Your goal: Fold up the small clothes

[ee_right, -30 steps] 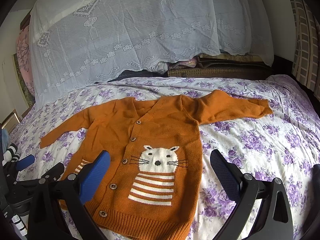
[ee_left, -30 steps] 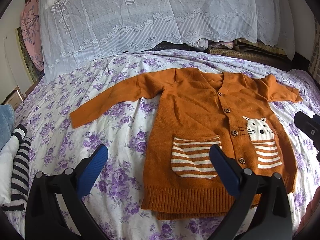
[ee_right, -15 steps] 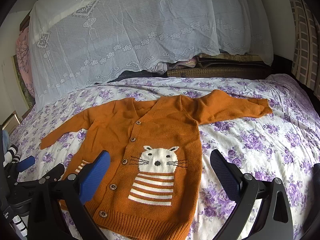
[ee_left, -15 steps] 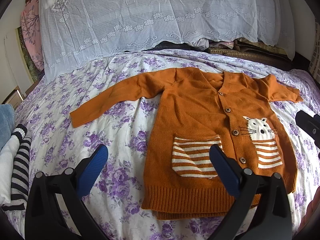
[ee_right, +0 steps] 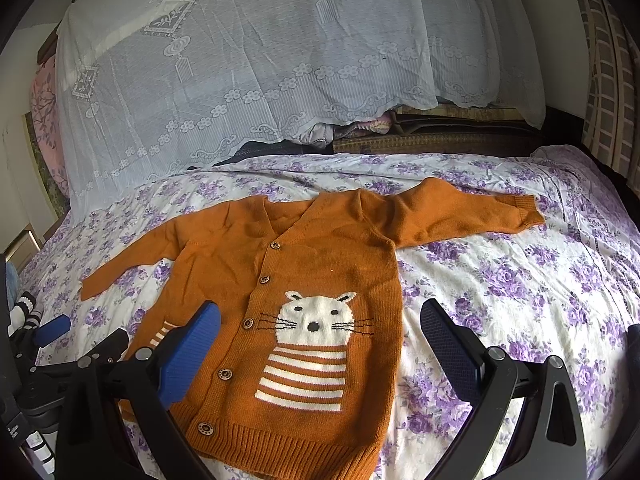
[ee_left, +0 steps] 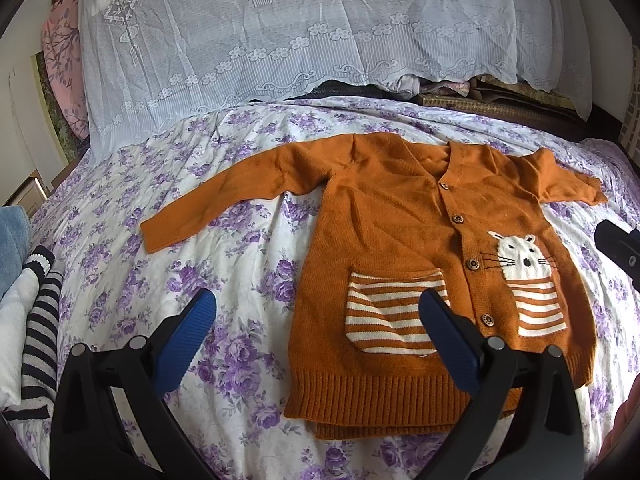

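Note:
An orange knit child's cardigan lies flat and face up on the floral bedsheet, both sleeves spread out. It has wooden buttons, a white cat motif and striped pockets. It also shows in the right wrist view. My left gripper is open and empty, hovering above the cardigan's lower left hem. My right gripper is open and empty, hovering above the cat motif and right hem. The left gripper's blue fingertip shows at the left edge of the right wrist view.
A white lace cloth covers a pile at the head of the bed. Folded black-and-white striped clothes and a blue item lie at the left edge. Dark bedding sits behind the sheet.
Both grippers stay open and nearly still. The views shift only very slightly; the cardigan has not moved.

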A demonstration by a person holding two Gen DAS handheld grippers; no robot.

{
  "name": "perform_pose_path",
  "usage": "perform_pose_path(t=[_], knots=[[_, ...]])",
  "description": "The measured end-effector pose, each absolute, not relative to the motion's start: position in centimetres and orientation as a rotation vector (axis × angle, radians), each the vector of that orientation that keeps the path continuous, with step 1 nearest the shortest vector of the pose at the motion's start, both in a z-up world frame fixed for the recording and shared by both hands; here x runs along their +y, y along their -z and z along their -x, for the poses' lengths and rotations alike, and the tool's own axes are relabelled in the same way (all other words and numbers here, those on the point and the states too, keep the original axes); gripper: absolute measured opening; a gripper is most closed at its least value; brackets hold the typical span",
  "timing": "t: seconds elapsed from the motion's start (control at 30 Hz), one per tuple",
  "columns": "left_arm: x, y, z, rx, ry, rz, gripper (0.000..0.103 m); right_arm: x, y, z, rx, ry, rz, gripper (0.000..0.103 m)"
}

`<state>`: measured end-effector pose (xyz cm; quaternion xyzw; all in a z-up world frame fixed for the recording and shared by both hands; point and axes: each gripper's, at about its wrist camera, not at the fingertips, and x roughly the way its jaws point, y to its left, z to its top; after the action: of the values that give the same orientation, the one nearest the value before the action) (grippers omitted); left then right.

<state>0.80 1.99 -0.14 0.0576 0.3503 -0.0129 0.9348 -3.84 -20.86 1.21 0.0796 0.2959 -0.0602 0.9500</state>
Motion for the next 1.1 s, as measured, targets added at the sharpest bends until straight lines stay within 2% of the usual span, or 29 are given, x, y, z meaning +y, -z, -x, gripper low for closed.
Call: perform_pose_path(t=[0.23, 0.43, 0.5, 0.67, 0.87, 1.03, 1.1], knots=[[2.8, 0.7, -1.7, 0.733, 0.034, -0.117, 0.099, -21.7, -1.6, 3.8, 0.573, 0.145, -0.154, 0.100], [4.4, 2.6, -6.7, 0.858, 0.000, -0.110, 0.099, -26.4, -0.9, 4.3, 0.385, 0.100, -0.191, 0.100], [4.7, 2.8, -8.1, 0.895, -0.003, -0.099, 0.099, -28.3, -0.6, 2.6, 0.461, 0.137, -0.232, 0.100], [4.3, 2.4, -11.5, 0.924, -0.043, -0.116, 0.099, -33.9, 1.2, -1.0, 0.587, 0.084, -0.493, 0.100], [1.8, 0.7, -15.9, 0.889, -0.049, -0.130, 0.099, -42.2, 3.2, -3.8, 0.540, 0.147, -0.824, 0.100], [-1.9, 1.4, -19.9, 0.941, 0.032, -0.087, 0.099, -47.5, 6.6, -5.1, 0.521, 0.265, -1.030, 0.087], [-3.7, 2.2, -21.1, 0.936, 0.037, -0.115, 0.099, -49.3, 8.3, -5.4, 0.508, 0.315, -1.111, 0.077]])
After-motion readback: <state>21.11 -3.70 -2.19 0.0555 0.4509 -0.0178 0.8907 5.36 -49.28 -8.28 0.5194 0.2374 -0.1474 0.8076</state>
